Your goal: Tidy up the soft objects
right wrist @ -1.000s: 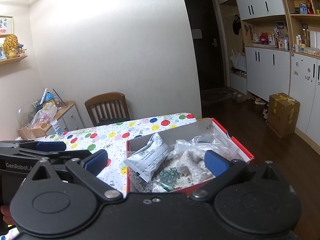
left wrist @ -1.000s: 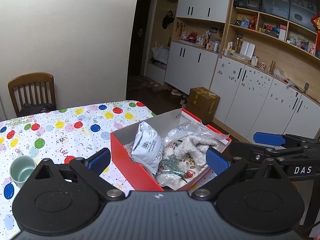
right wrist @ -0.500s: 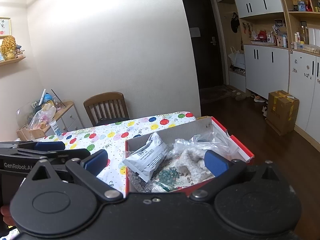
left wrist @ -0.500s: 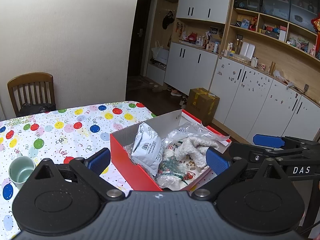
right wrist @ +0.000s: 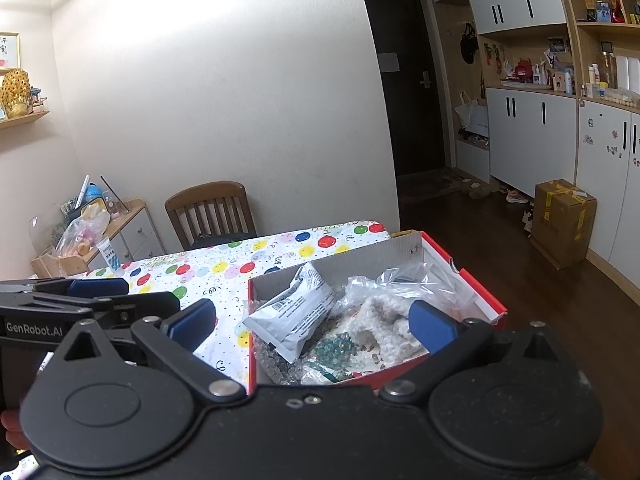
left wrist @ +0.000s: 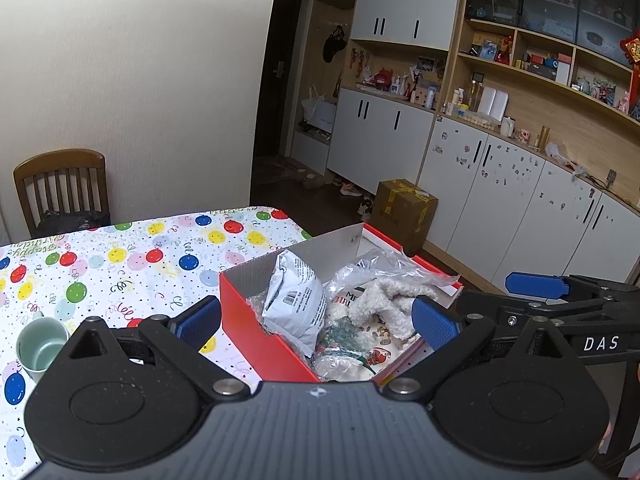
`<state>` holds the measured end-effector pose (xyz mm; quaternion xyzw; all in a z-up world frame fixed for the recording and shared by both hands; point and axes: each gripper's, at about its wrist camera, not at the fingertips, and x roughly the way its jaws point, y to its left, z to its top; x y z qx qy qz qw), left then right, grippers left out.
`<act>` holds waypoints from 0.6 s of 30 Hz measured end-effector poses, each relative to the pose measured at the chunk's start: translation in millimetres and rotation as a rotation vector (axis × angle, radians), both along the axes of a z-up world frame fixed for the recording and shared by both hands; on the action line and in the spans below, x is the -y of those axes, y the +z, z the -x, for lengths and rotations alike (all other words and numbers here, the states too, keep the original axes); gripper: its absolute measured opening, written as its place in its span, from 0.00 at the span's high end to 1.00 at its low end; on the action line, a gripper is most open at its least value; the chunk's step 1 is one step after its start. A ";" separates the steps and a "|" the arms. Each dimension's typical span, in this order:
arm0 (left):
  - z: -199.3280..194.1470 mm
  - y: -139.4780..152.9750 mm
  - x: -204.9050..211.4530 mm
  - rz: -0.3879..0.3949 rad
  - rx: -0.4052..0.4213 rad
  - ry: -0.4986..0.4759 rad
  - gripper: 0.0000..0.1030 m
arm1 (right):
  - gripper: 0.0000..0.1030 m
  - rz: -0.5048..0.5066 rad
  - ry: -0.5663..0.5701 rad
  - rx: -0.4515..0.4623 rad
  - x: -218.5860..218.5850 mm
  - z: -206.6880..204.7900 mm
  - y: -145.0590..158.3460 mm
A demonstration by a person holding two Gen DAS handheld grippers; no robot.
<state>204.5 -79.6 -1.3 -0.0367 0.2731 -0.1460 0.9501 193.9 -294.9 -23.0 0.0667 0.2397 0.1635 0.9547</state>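
Red cardboard box [left wrist: 256,330] with grey inner walls sits at the far right corner of the table, on a balloon-print tablecloth [left wrist: 120,256]. Inside it: white plastic pouch [left wrist: 294,304] with a barcode, leaning against the left wall; cream fluffy fabric piece [left wrist: 384,300] toward the right; clear crinkled plastic bag [left wrist: 384,266] behind that; green-patterned soft item [left wrist: 340,336] near the front. Left gripper [left wrist: 316,322] hovers before the box, blue pads wide apart, nothing held. Right gripper [right wrist: 312,322] likewise spread and empty. Pale green mug [left wrist: 40,346] stands at the tablecloth's left edge.
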 end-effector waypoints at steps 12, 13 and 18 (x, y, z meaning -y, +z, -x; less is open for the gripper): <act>-1.3 -1.1 -2.4 0.015 0.005 -0.007 0.01 | 0.00 -0.002 0.004 -0.004 -1.0 -0.7 1.4; -1.1 -1.0 -2.3 0.014 0.007 -0.006 0.01 | 0.00 -0.002 0.004 -0.005 -1.2 -1.0 1.8; -2.2 -1.3 -2.7 0.014 0.006 -0.008 0.01 | 0.00 -0.001 0.001 -0.006 -1.9 -1.3 2.5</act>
